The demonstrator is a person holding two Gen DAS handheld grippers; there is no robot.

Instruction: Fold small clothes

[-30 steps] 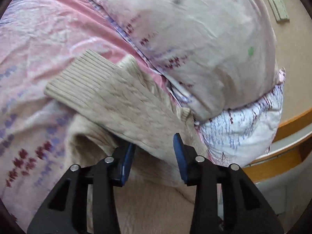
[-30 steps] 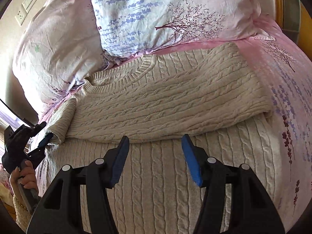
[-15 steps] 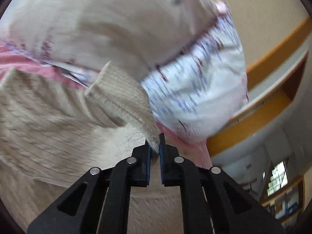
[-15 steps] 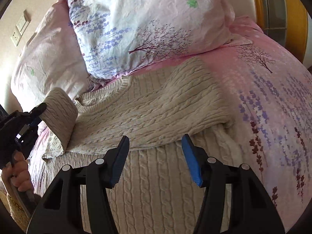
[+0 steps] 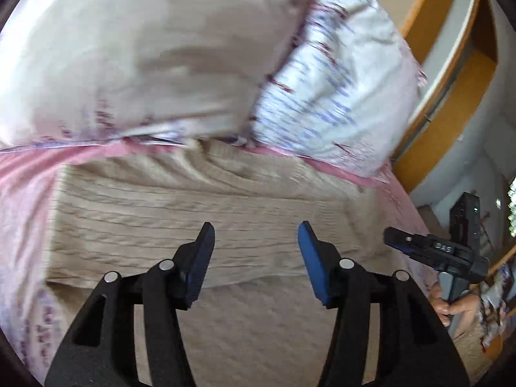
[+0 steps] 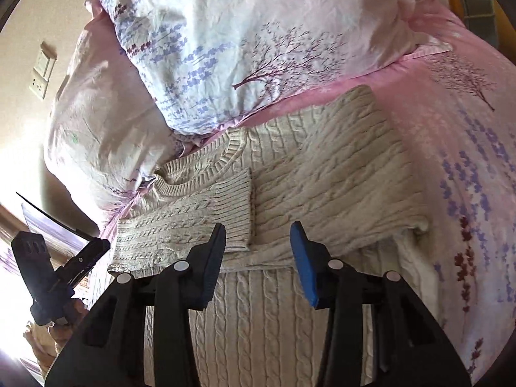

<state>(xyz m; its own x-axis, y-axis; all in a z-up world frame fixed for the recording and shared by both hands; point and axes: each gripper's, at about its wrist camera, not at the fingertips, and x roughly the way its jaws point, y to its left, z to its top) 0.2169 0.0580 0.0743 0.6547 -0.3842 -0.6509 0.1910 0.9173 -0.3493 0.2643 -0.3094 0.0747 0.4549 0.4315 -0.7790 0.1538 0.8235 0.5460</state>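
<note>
A cream cable-knit sweater lies on the pink bed, neckline toward the pillows. Both sleeves are folded across its chest; the left sleeve's ribbed cuff lies near the middle. The sweater also fills the left wrist view, which is blurred. My left gripper is open and empty above the sweater; it also shows at the left edge of the right wrist view. My right gripper is open and empty over the sweater's lower body; it shows at the right of the left wrist view.
Two floral pillows lie against the headboard just behind the sweater. The pink flowered sheet spreads to the right. A wooden bed frame and wall sockets lie beyond.
My left gripper closed on the left sleeve's cuff, carried it across the chest, then opened and let it go. The cuff now lies on the sweater. The right gripper stayed open.
</note>
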